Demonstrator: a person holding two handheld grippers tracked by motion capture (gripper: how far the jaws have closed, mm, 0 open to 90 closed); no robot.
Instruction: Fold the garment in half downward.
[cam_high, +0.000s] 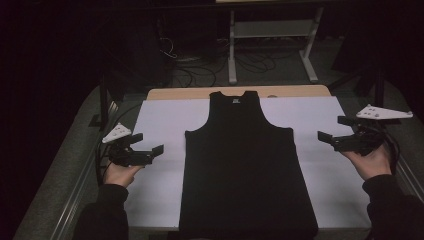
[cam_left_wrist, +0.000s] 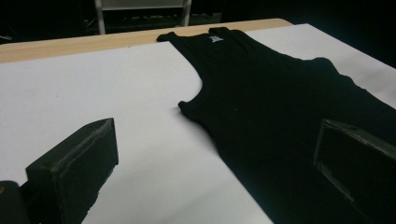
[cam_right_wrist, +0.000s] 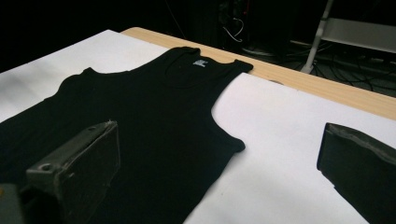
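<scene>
The table (cam_high: 165, 93) carries a white sheet (cam_high: 160, 130) that covers almost all of it. A black tank top (cam_high: 245, 165) lies flat in the middle of the sheet, with its neck at the far side. The left gripper (cam_high: 148, 146) is held left of the tank top and the right gripper (cam_high: 332, 129) right of it, both apart from the cloth, jaws spread wide and grasping nothing.

The black tank top (cam_high: 247, 170) has its hem cut off by the bottom edge of the high view. Its neck label (cam_high: 235, 100) is too small to read. In the left gripper view the right edge clips its far side, and darkness swallows the room above the worktop (cam_high: 165, 93).
</scene>
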